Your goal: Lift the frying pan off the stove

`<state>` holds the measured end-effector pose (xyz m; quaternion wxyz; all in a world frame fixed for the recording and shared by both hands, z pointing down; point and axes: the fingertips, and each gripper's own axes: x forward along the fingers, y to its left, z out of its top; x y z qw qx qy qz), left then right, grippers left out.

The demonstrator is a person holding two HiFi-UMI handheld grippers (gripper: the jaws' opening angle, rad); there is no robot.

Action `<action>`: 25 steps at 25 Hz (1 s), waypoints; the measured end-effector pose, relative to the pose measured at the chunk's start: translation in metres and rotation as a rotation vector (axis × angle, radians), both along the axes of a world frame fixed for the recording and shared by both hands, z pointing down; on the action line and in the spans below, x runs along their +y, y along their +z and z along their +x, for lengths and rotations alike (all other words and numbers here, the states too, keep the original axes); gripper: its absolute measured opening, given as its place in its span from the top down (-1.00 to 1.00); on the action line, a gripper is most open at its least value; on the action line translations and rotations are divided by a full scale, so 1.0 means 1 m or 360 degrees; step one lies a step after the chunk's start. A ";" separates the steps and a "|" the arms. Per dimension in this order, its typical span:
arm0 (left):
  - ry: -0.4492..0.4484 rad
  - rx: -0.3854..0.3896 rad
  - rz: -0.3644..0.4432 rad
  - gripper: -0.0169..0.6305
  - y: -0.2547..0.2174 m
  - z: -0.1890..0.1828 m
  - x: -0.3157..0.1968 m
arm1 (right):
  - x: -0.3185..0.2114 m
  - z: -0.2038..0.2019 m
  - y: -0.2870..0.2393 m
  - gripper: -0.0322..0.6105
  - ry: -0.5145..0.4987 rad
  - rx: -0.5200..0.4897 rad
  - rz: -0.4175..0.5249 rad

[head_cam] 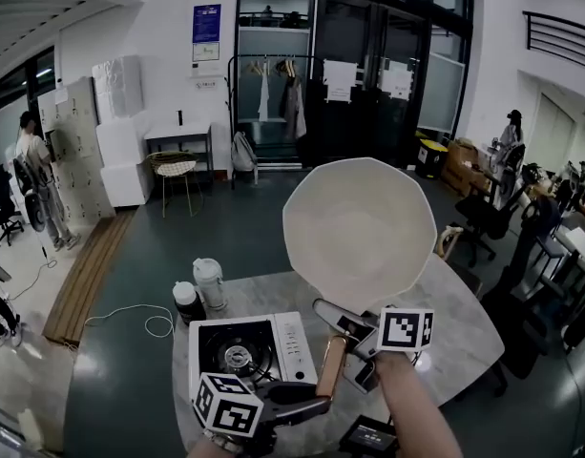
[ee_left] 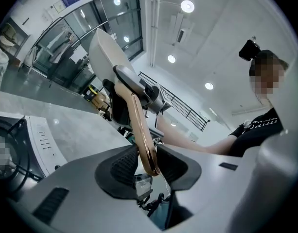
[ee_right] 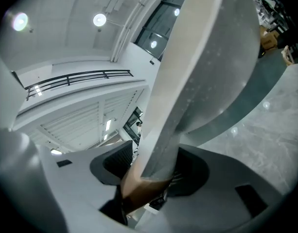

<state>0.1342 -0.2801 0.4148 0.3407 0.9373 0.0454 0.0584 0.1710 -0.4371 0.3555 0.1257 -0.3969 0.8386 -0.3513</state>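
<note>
The white frying pan [head_cam: 359,232] hangs in the air above the round table, tilted up so its inside faces me, clear of the stove [head_cam: 297,342]. Its copper-brown handle [head_cam: 330,365] runs down toward me. My right gripper [head_cam: 347,330] is shut on the handle where it meets the pan's body [ee_right: 207,57]. My left gripper [head_cam: 316,404] is shut on the handle's lower end [ee_left: 141,130], both pads against it. The stove's black burner sits bare below left, and the stove's white panel [ee_left: 39,140] shows in the left gripper view.
Two lidded jars [head_cam: 209,282] [head_cam: 186,301] stand on the marble table [head_cam: 464,332] behind the stove. A dark device [head_cam: 368,437] lies at the near edge. Chairs and desks stand to the right, and people stand at the room's far left and right.
</note>
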 end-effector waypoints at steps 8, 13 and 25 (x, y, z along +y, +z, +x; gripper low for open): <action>0.0133 -0.0018 0.0076 0.55 -0.003 0.017 0.009 | 0.018 0.028 -0.016 0.20 0.0139 0.0097 0.0099; 0.0185 -0.0015 0.0083 0.55 -0.004 0.019 0.015 | 0.026 0.037 -0.016 0.19 0.0194 0.0080 0.0095; 0.0229 -0.0019 0.0063 0.55 0.000 0.010 0.027 | 0.039 0.039 -0.003 0.19 0.0236 -0.0064 0.0051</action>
